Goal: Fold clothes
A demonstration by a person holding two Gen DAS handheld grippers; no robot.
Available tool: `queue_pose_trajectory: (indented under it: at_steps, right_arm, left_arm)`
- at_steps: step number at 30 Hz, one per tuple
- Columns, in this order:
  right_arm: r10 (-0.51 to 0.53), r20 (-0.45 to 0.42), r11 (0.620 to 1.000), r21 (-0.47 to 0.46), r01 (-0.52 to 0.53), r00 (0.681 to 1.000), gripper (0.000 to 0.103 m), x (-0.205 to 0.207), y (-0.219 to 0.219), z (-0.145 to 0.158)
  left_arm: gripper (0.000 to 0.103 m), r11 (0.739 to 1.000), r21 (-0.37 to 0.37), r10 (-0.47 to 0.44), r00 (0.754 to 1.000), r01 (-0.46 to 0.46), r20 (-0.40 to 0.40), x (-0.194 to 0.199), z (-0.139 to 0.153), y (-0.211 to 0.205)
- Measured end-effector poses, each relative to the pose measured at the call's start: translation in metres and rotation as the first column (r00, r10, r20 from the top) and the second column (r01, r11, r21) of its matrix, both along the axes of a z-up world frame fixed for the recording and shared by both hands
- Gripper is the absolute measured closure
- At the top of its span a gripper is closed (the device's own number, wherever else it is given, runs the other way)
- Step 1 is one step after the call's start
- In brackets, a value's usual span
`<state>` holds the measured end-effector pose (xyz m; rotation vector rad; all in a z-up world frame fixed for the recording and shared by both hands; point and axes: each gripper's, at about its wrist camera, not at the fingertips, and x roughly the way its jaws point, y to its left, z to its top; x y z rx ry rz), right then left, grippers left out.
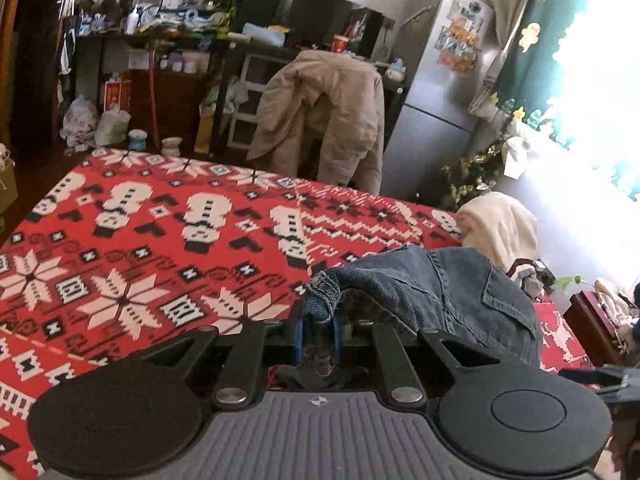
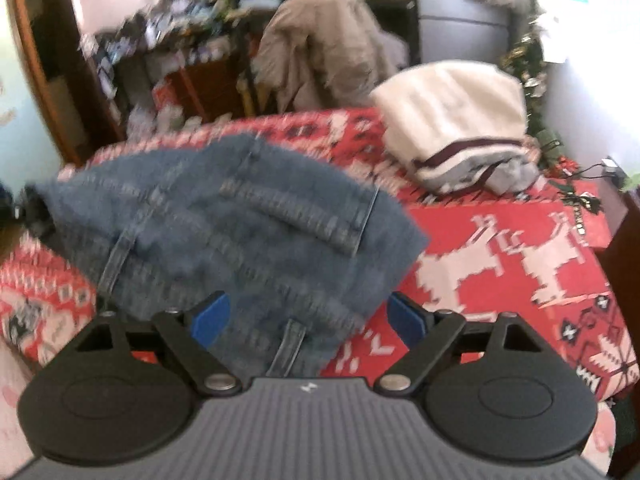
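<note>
Jeans (image 2: 224, 224) sat bunched on our red blanket (image 1: 140, 240), hem pinched tight in the left gripper (image 1: 319, 328), right gripper (image 2: 308, 316) spread wide over them, blanket's left half bare.

No legible text anywhere; fridge (image 1: 444, 80) magnets and bag (image 1: 78, 118) print too blurry.

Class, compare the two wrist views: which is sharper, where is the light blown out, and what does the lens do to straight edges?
Left wrist view: sharp, but the window at right is blown out to white. Right wrist view: motion blur smears the blue denim jeans and the cluttered shelves. Both views: fisheye bends the edge of the red snowflake-patterned blanket and darkens the corners.
</note>
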<state>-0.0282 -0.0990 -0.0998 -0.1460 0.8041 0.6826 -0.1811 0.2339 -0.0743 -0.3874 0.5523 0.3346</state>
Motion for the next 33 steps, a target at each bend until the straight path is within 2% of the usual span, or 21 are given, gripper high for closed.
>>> queue_pose_trajectory:
  at_steps: [5,9,13,15,17,18,20,22,28,33]
  right_arm:
    - [-0.029,-0.057,0.999,-0.019,0.028,0.998,0.015,0.002,0.004,-0.026]
    - [-0.025,-0.078,1.000,0.008,0.026,0.997,0.016,0.007,0.006,-0.035]
    - [0.003,-0.067,0.999,0.038,0.000,0.998,0.024,0.013,0.014,-0.039]
    - [0.000,-0.061,0.999,0.045,0.003,0.998,0.031,0.015,0.017,-0.039]
    - [-0.004,-0.041,0.999,0.051,0.006,0.999,0.051,0.015,0.020,-0.037]
    - [-0.009,-0.026,0.999,0.047,0.010,1.000,0.056,0.014,0.020,-0.034]
    - [-0.024,0.017,0.999,0.038,0.023,1.000,0.084,0.010,0.019,-0.024]
    - [-0.034,0.041,0.998,0.062,0.031,0.999,0.094,0.010,0.015,-0.012]
    - [-0.023,0.115,0.986,0.169,0.003,0.993,0.097,0.003,0.007,0.033]
    - [-0.001,0.186,0.965,0.258,-0.048,0.983,0.098,-0.005,0.004,0.081]
  left_arm:
    - [0.091,1.000,0.003,0.007,1.000,-0.007,-0.026,0.002,-0.007,0.006]
    - [0.091,1.000,-0.019,0.009,0.999,-0.010,-0.043,0.004,-0.014,0.011]
    - [0.091,1.000,-0.012,0.006,0.998,-0.007,-0.060,0.005,-0.019,0.010]
    - [0.091,1.000,-0.009,0.005,0.998,-0.005,-0.067,0.006,-0.021,0.009]
    - [0.091,1.000,-0.006,0.003,0.997,-0.003,-0.074,0.006,-0.022,0.007]
    - [0.091,1.000,0.000,0.002,0.997,-0.002,-0.075,0.006,-0.022,0.006]
    - [0.091,1.000,0.016,-0.002,0.998,0.003,-0.068,0.006,-0.019,0.003]
    - [0.091,0.999,0.034,-0.010,0.998,0.012,-0.056,0.005,-0.016,-0.001]
    - [0.091,0.997,0.068,-0.041,0.999,0.039,0.021,0.001,0.010,-0.014]
    - [0.091,0.990,0.129,-0.074,0.990,0.058,0.122,-0.004,0.053,-0.023]
